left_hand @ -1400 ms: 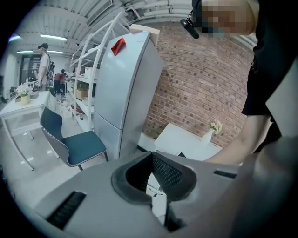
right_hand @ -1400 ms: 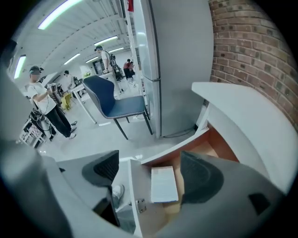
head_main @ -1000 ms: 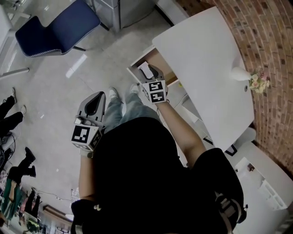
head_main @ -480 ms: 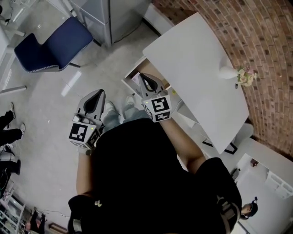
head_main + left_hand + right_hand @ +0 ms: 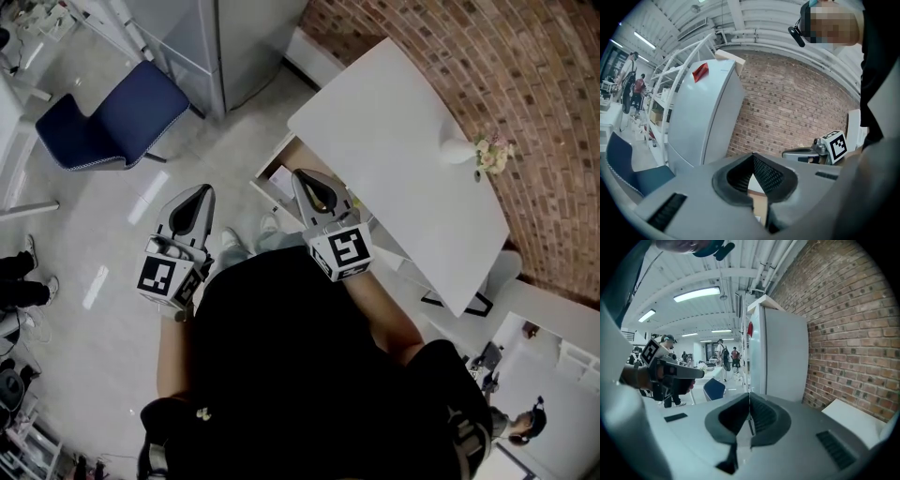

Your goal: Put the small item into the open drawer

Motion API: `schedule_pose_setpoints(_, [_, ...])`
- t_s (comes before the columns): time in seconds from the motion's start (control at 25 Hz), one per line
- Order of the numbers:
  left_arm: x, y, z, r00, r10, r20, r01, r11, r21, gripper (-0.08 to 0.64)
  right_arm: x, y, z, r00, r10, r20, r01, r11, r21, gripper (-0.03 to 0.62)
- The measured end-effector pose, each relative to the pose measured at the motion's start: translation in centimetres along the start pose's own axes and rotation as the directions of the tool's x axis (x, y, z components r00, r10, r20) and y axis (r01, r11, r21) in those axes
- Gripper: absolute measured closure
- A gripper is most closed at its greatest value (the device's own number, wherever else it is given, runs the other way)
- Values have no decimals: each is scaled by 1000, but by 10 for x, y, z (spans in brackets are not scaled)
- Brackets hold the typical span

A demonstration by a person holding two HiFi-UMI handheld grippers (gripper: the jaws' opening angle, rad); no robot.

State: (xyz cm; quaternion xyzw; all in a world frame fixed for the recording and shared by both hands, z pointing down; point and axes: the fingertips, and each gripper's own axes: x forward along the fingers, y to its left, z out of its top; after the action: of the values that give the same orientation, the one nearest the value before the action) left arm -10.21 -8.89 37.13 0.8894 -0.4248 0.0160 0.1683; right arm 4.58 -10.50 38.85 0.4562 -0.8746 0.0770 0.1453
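fingers of the right gripper are pressed together with nothing between them; in the head view their tip sits over the open wooden drawer that juts from under the white table. a small white item lies inside that drawer, apart from the gripper. the left gripper hangs beside the right one over the pale grey floor, its fingers likewise closed and empty. a dark blue chair stands well apart.

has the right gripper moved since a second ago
Yes. The right gripper has drawn back from the open drawer, toward the person's body.
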Motion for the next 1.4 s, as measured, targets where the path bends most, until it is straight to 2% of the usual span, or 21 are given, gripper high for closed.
schedule_pose_setpoints(0.12, [-2, -4, 9, 1000, -13, 6, 13, 999, 29, 558, -8, 0, 16, 1000, -4, 26, 5, 1000, -15, 578])
schedule_pose_setpoints(0.28, [-3, -7, 18, 1000, -9, 21, 8, 1000, 27, 558, -16, 0, 26, 999, -3, 46, 5, 999, -33, 578])
schedule_pose_setpoints(0.88, [0, -20, 27, 1000, 6, 17, -8, 993, 114, 558, -20, 5, 26, 998, 19, 58, -17, 1000, -23, 578])
schedule_pose_setpoints(1.4, [0, -28, 25, 1000, -17, -3, 17, 995, 101, 558, -22, -1, 17, 999, 12, 35, -11, 1000, -5, 578])
